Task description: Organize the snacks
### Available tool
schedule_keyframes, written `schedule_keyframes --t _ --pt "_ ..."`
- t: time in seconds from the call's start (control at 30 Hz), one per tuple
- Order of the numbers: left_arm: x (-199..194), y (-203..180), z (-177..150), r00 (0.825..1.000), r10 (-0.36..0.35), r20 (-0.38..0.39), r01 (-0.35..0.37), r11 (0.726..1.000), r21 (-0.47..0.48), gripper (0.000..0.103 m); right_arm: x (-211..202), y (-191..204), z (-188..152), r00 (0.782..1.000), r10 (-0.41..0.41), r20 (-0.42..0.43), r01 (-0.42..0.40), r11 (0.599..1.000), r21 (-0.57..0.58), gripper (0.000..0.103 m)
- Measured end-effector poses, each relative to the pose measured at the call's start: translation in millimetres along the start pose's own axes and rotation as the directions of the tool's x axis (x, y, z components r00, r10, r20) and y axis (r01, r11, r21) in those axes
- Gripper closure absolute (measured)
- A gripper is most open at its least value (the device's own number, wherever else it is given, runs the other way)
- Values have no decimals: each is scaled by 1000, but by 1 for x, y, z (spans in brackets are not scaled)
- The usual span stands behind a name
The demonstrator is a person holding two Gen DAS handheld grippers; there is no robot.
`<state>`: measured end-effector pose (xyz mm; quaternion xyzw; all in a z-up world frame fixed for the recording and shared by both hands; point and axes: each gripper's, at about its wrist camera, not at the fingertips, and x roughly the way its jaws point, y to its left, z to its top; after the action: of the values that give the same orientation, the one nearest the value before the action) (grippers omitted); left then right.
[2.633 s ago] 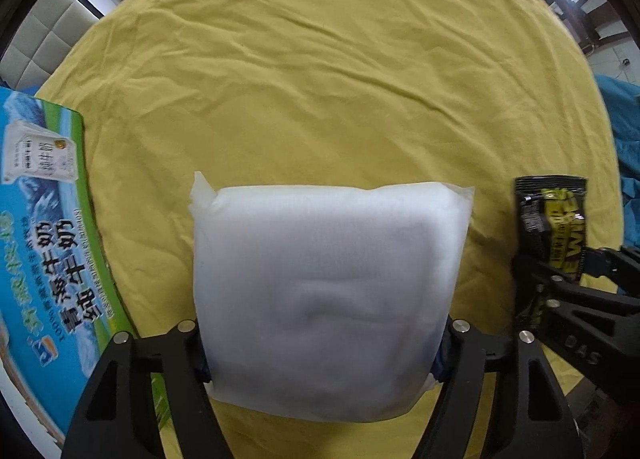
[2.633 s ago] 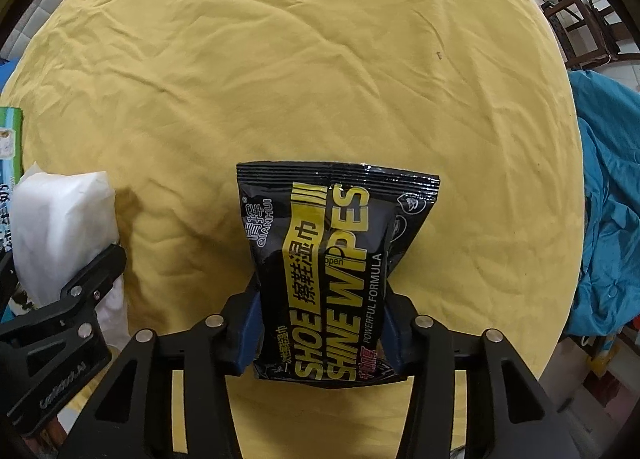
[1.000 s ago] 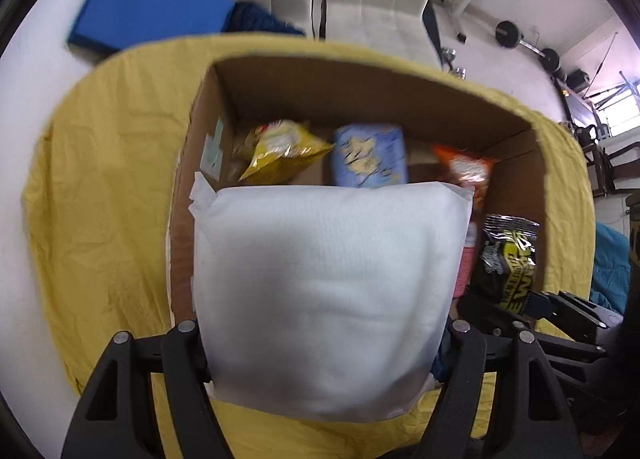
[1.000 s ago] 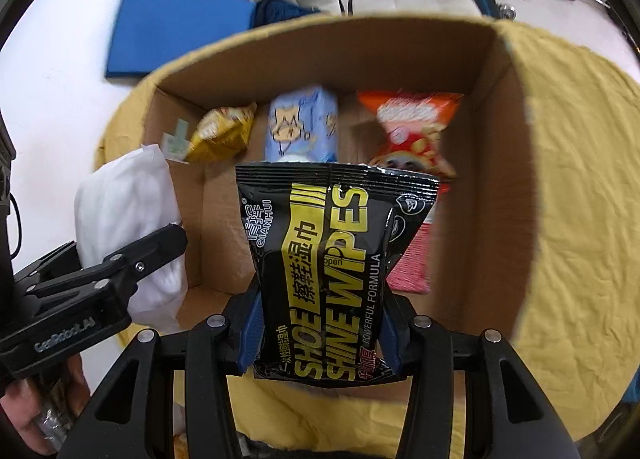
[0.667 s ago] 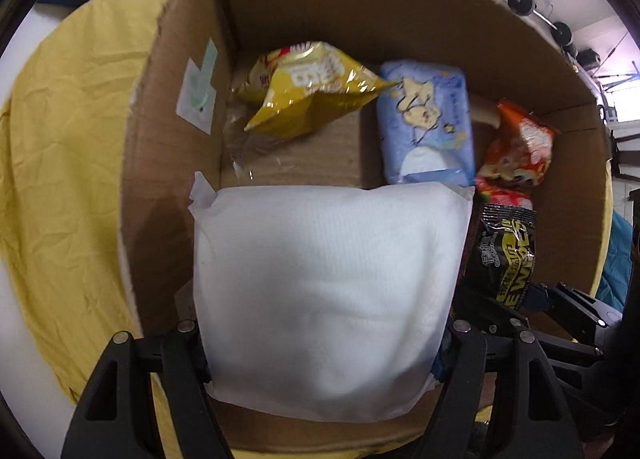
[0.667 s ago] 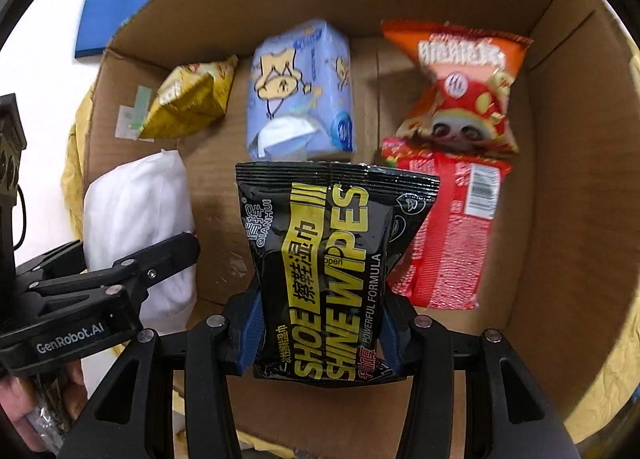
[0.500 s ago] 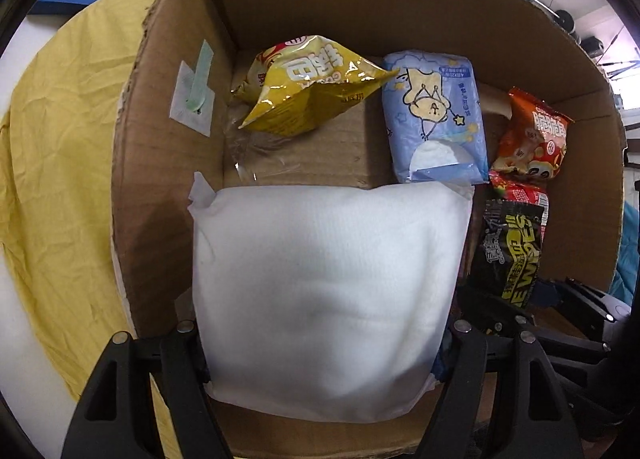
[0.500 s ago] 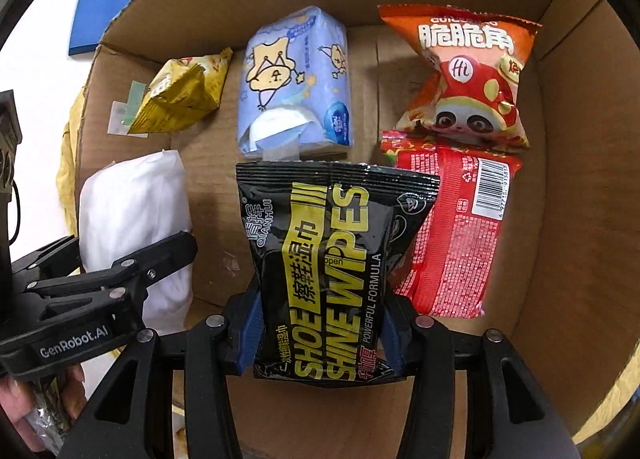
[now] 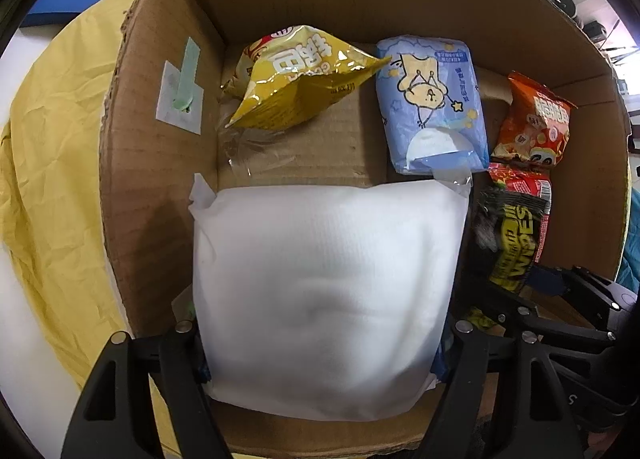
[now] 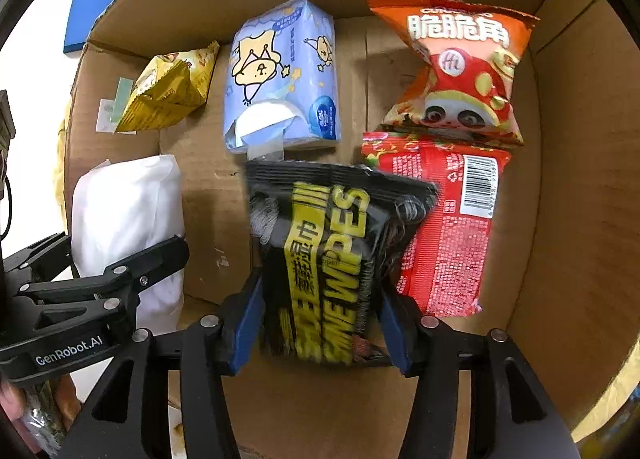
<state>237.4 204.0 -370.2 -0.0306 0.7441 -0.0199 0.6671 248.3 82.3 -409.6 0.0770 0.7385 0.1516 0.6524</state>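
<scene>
Both packs are now sitting low inside the cardboard box (image 10: pixel 568 107). Right tongs (image 10: pixel 320 315) have just been opening, wipes pack (image 10: pixel 328 255) slipping loose between them (slick, floppy film). Left tongs (image 9: pixel 320 343) are squeezing the white pack (image 9: pixel 324 291): soft, light, best gripped mid-body.

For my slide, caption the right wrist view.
Right tongs opening around black shoe wipes pack, blurred, inside the cardboard box among snacks.
</scene>
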Motion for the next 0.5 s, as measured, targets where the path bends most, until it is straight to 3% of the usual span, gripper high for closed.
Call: schedule_keyframes --t 0.2,0.37,0.5 --pt "-7 -9 -11 1000 4 8 -4 1000 -1 27 -9 4 1 999 -10 32 11 1000 -28 20" --pt "-22 -19 -21 998 -1 63 1 1000 -5 25 -16 4 -2 998 -40 53 42 998 -44 17" --pt "-39 -21 -28 991 13 130 -11 1000 -16 11 -26 4 -5 995 -64 83 66 997 -32 10"
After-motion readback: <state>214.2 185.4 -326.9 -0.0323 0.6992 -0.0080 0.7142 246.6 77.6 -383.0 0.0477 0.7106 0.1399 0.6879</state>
